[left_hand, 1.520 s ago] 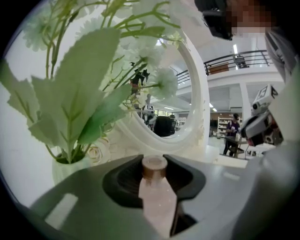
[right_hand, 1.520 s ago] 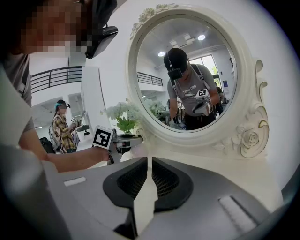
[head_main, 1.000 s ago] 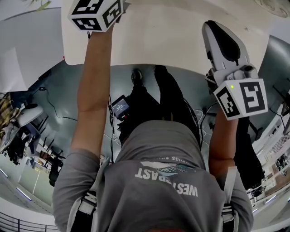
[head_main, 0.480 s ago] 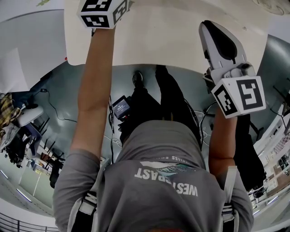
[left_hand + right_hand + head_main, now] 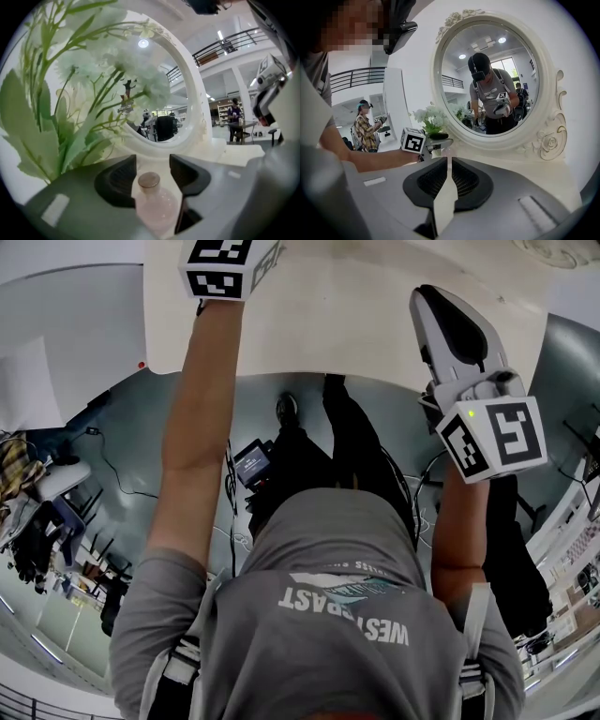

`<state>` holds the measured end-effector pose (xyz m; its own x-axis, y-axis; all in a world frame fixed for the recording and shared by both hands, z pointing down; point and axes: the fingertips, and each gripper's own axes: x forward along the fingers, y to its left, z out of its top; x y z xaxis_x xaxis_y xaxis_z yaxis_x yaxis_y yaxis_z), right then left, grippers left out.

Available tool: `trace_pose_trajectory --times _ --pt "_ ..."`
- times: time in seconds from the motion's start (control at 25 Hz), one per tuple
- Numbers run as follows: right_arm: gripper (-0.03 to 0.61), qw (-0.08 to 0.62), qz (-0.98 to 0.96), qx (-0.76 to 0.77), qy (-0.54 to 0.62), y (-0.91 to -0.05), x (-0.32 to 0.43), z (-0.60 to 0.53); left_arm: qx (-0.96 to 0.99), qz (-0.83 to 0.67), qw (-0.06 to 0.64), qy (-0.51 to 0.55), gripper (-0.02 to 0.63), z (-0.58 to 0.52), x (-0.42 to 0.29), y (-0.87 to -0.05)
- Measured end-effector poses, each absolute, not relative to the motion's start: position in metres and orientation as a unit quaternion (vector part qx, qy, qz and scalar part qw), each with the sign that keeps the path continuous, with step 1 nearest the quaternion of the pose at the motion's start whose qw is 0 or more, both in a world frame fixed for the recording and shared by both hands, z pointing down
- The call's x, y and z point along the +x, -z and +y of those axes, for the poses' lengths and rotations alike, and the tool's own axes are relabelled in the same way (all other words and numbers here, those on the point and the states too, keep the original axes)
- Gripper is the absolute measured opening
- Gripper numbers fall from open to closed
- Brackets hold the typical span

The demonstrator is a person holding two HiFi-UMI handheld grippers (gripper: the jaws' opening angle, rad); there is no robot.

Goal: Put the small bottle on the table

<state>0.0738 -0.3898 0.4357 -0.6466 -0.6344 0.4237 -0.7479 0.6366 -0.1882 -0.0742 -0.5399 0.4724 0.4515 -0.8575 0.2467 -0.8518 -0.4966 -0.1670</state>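
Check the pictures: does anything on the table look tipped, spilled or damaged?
Nothing stands out. The small bottle stands upright and capped on the table, between the opening jaws of the left gripper, neither pad pressing it. The mirror and flowers look intact.

Reaching well forward with the bare left arm (image 5: pixel 195 437), nearly straight, past the table's (image 5: pixel 347 324) near edge. Opening the jaws of the left tool (image 5: pixel 152 165), with the bottle (image 5: pixel 157 206) standing loose between them. Holding the right arm (image 5: pixel 461 531) bent and closer in, right tool (image 5: pixel 449 164) over the near edge at right, jaws all but together, nothing between.
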Motion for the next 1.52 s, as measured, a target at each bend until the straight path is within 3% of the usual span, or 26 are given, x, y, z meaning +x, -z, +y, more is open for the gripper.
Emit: trace_pose_trajectory --times 0.52,1.12,1.52 --pt "0.032 0.146 -0.895 0.392 -0.157 -0.407 0.072 -0.38 -0.859 0.488 0.051 0.15 0.202 -0.515 -0.066 -0.426" --pt "0.015 0.133 -0.895 0.41 -0.12 -0.366 0.061 -0.337 -0.872 0.47 0.079 0.114 0.129 -0.436 -0.081 -0.351" --pt "0.002 0.121 -0.898 0.415 -0.081 -0.319 0.038 -0.266 -0.88 0.441 0.156 0.084 0.085 -0.322 -0.102 -0.256"
